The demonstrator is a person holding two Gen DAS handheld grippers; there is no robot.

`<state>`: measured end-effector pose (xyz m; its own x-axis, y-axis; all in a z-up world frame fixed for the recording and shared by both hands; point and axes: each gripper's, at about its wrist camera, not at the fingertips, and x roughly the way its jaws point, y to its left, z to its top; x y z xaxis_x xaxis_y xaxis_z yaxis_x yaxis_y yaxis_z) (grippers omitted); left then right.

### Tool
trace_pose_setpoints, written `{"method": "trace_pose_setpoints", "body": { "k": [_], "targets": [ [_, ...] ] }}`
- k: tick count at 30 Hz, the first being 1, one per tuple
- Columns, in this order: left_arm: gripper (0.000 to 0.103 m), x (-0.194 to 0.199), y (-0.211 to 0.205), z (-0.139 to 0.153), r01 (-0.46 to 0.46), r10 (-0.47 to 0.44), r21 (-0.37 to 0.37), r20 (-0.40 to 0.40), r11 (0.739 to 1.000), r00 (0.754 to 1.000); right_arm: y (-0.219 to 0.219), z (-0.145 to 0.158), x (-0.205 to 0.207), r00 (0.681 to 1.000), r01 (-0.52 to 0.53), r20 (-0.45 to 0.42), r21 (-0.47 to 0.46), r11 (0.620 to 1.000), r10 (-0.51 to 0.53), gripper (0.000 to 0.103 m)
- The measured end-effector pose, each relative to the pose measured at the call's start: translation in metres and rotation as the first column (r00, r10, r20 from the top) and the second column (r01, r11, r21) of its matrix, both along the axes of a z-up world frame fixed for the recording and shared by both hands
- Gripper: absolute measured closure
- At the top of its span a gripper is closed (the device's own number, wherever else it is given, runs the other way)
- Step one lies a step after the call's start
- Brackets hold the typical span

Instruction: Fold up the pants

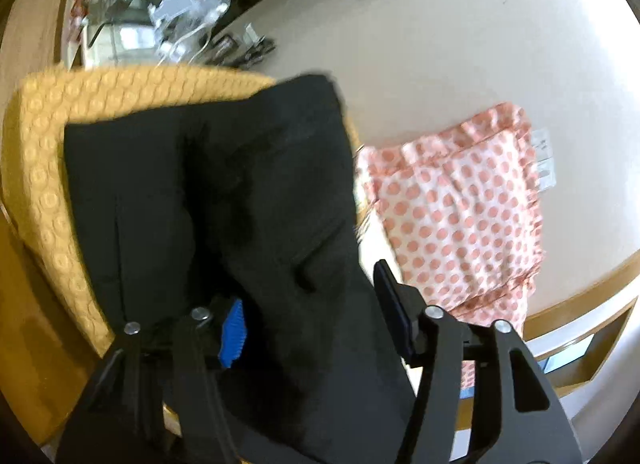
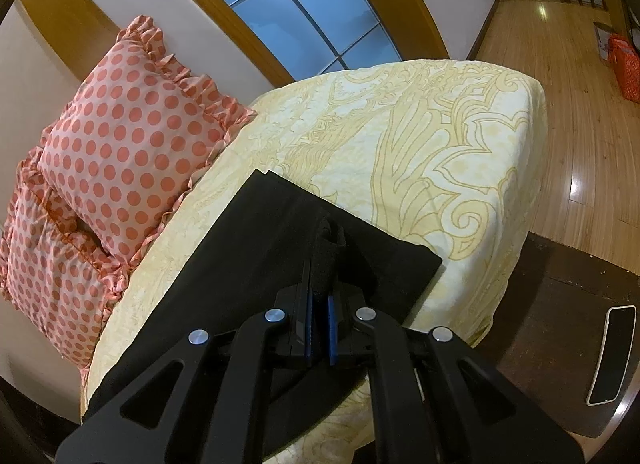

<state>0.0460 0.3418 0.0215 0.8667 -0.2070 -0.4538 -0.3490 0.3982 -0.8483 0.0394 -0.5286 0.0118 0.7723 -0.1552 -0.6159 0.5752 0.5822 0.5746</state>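
The black pants [image 2: 280, 248] lie folded lengthwise on the yellow patterned bed cover [image 2: 420, 136]. My right gripper [image 2: 319, 316] is shut on a raised pinch of the black fabric near the pants' middle. In the left wrist view the pants [image 1: 224, 184] fill the centre, bunched and lifted over the yellow cover [image 1: 48, 152]. My left gripper [image 1: 312, 316] is open, its jaws wide apart with black fabric lying between them; the blue pad [image 1: 232, 334] of the left finger shows.
Pink polka-dot pillows [image 2: 132, 152] lean against the wall at the bed's head, also in the left wrist view [image 1: 460, 208]. A dark side table [image 2: 560, 336] with a phone [image 2: 610, 356] stands at the right. Wooden floor [image 2: 560, 76] lies beyond. Clutter [image 1: 188, 24] sits on a far shelf.
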Motion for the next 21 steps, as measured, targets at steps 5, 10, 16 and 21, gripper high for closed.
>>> {"method": "trace_pose_setpoints", "body": {
  "k": [5, 10, 16, 21],
  "targets": [
    [0.064, 0.007, -0.004, 0.004, -0.005, 0.005, 0.024, -0.004, 1.0, 1.0, 0.0, 0.0, 0.002, 1.0, -0.004, -0.008, -0.005, 1.0, 0.004, 0.097],
    [0.083, -0.017, 0.007, 0.035, -0.089, 0.099, 0.2, -0.039, 0.976, 0.994, 0.0, 0.0, 0.004, 1.0, -0.015, -0.013, -0.024, 1.0, 0.015, 0.097],
    [0.098, -0.038, -0.02, 0.033, -0.094, 0.2, 0.443, -0.198, 0.891, 0.96, 0.002, 0.0, 0.003, 1.0, -0.022, -0.018, -0.046, 0.999, 0.021, 0.097],
    [0.094, -0.045, -0.011, 0.002, -0.128, 0.215, 0.378, -0.199, 0.917, 0.956, 0.002, 0.001, 0.004, 0.999, -0.03, -0.029, -0.055, 0.998, 0.029, 0.097]
  ]
}}
